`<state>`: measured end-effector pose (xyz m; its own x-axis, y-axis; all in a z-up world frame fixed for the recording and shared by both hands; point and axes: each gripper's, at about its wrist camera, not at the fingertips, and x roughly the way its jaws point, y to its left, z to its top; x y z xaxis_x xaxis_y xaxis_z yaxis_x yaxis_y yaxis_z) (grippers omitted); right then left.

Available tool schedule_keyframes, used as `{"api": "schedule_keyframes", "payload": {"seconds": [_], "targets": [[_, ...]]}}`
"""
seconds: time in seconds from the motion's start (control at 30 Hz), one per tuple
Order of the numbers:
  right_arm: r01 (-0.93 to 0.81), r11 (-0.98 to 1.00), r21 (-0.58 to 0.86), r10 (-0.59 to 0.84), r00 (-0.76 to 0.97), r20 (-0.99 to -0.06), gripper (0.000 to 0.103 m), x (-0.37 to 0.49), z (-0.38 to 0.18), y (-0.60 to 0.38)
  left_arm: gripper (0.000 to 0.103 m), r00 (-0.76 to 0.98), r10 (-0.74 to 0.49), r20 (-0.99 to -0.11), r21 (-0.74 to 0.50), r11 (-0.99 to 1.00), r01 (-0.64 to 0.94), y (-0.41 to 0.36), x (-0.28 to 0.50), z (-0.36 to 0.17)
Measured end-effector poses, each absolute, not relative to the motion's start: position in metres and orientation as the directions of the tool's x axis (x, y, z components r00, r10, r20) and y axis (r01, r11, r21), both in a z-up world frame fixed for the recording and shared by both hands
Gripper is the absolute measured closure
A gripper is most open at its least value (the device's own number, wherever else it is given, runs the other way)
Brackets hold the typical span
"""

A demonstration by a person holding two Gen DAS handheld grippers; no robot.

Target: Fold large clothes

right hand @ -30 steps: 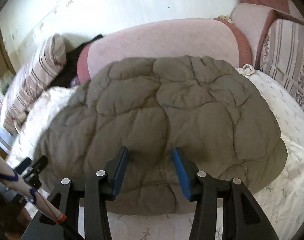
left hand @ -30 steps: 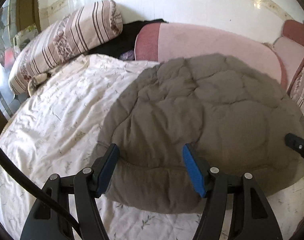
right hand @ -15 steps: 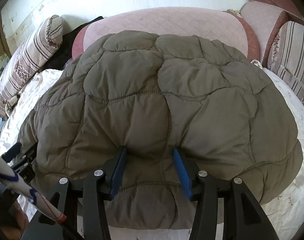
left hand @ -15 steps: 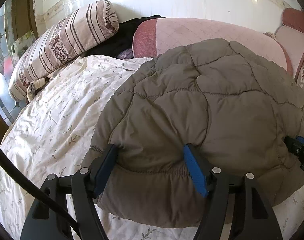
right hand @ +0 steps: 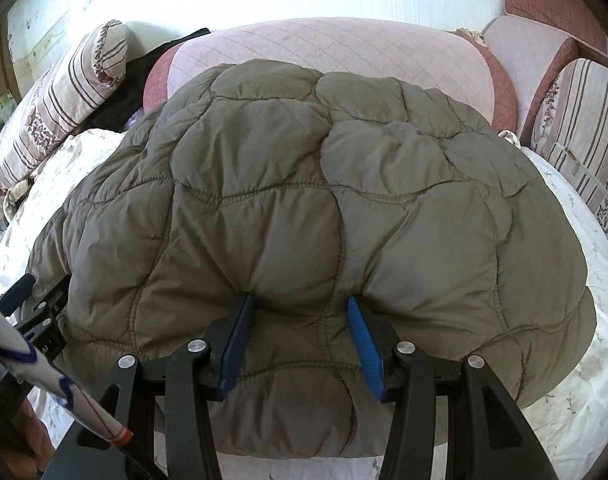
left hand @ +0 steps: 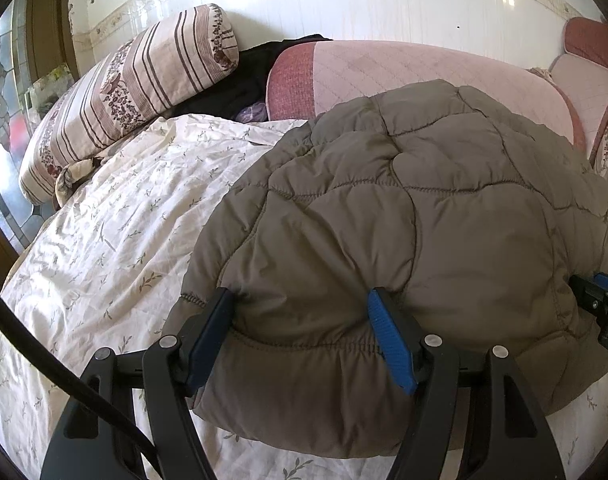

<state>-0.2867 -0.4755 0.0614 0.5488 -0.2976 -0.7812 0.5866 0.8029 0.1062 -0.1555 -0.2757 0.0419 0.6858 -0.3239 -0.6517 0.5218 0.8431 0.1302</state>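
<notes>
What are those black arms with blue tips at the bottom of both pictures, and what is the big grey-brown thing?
There is no robot here: a person holds a two-fingered clamp in each hand, with a camera on each looking along its jaws. One picture is from the left gripper, the other from the right gripper. Each also shows up at the edge of the other's view. The big thing is a quilted jacket, lying on a bed with a floral sheet. Both sets of jaws pinch its near hem. Behind it lie a pink cushion and a striped bolster.
</notes>
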Motion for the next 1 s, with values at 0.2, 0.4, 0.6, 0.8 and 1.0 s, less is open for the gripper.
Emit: {"api": "schedule_keyframes", "payload": {"seconds": [0.2, 0.4, 0.6, 0.8, 1.0], "targets": [[0.589, 0.804, 0.084, -0.314, 0.541, -0.780, 0.050, -0.286, 0.062, -0.472, 0.034, 0.689, -0.322, -0.650, 0.134, 0.843, 0.521, -0.276, -0.156, 0.042], [0.590, 0.805, 0.061, -0.330, 0.531, -0.780, 0.050, -0.284, 0.064, -0.469, 0.034, 0.690, -0.322, -0.649, 0.135, 0.844, 0.520, -0.276, -0.156, 0.042], [0.594, 0.804, 0.015, -0.371, 0.521, -0.769, 0.050, -0.284, 0.072, -0.461, 0.034, 0.693, -0.328, -0.642, 0.124, 0.848, 0.516, -0.275, -0.157, 0.047], [0.580, 0.814, -0.008, -0.412, 0.568, -0.713, 0.050, -0.289, 0.097, -0.445, 0.034, 0.692, -0.372, -0.619, 0.061, 0.855, 0.514, -0.270, -0.158, 0.060], [0.563, 0.822, -0.088, -0.464, 0.571, -0.677, 0.050, -0.284, 0.104, -0.426, 0.034, 0.709, -0.358, -0.608, 0.099, 0.852, 0.515, -0.277, -0.164, 0.056]]}}
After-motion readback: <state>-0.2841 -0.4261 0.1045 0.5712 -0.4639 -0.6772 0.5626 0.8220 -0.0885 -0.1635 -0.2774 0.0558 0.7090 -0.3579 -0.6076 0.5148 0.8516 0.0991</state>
